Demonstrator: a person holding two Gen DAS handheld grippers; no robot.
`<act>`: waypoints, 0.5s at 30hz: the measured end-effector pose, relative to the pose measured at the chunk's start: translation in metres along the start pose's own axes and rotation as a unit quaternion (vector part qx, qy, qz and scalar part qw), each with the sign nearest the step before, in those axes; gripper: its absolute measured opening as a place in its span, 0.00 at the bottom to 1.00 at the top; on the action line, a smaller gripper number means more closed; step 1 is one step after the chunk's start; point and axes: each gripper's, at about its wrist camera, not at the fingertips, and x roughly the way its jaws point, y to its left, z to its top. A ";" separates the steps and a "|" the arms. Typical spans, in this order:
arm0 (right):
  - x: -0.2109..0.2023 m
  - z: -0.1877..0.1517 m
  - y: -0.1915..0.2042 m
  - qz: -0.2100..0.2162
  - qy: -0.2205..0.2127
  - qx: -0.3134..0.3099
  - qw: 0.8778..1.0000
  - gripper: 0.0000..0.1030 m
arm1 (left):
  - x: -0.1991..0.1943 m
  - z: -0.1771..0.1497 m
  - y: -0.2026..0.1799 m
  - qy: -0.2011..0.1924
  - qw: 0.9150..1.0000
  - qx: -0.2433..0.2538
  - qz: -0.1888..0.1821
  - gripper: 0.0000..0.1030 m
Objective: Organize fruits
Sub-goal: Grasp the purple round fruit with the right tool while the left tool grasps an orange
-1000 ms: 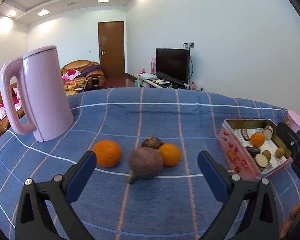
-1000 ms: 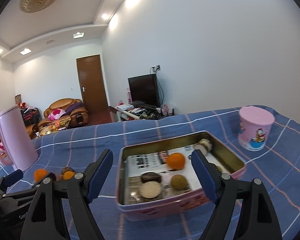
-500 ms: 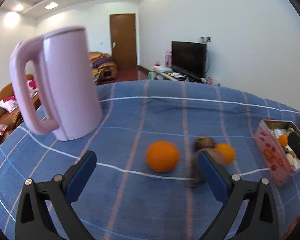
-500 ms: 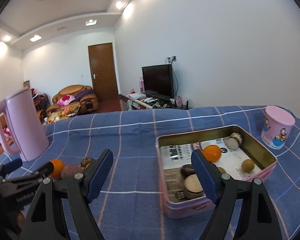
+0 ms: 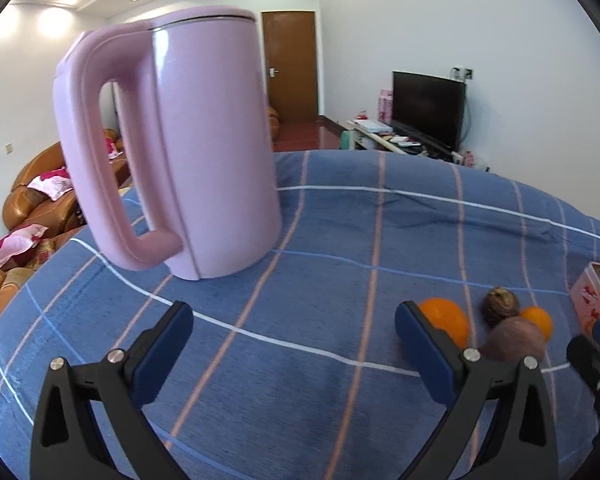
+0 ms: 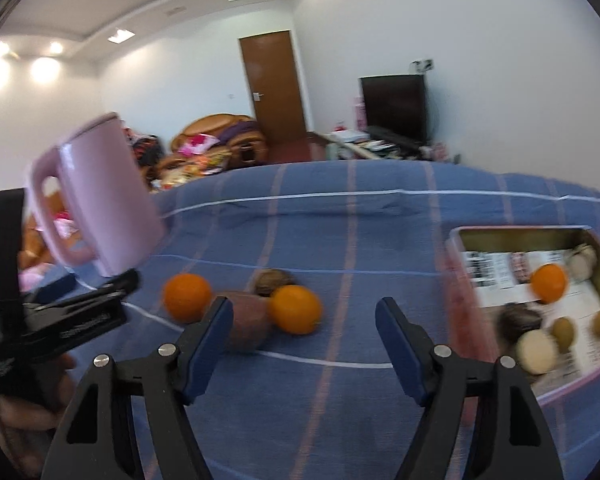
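Two oranges [image 6: 187, 297] [image 6: 296, 309], a purple-brown round fruit [image 6: 247, 326] and a small brown one [image 6: 274, 280] lie together on the blue checked cloth [image 6: 340, 208]. My right gripper [image 6: 304, 338] is open and empty, just in front of them. A pink tin [image 6: 460, 312] at the right holds an orange [image 6: 548, 283] and several other pieces. My left gripper [image 5: 294, 350] is open and empty, left of the fruit cluster [image 5: 446, 318], facing the pink kettle [image 5: 180, 140].
The pink kettle [image 6: 100, 196] stands at the left on the cloth. The left gripper's body [image 6: 60, 320] shows at the left of the right wrist view. The tin's corner [image 5: 592, 296] shows at the right edge of the left wrist view.
Both grippers have swung left. The fruit cluster has slid to the right of the left view and the kettle looms closer. In the right view the tin moved right and the loose fruits came to centre.
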 end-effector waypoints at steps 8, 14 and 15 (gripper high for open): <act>0.044 -0.002 0.033 0.033 0.075 0.027 0.996 0.73 | -0.003 0.006 0.012 -0.018 1.000 -0.016 0.020 1.00; 0.065 0.002 0.048 0.020 0.094 0.033 0.995 0.73 | -0.001 0.009 0.018 -0.023 0.999 -0.020 0.033 1.00; 0.067 0.003 0.050 0.017 0.097 0.033 0.995 0.73 | -0.001 0.009 0.021 -0.023 0.999 -0.027 0.031 1.00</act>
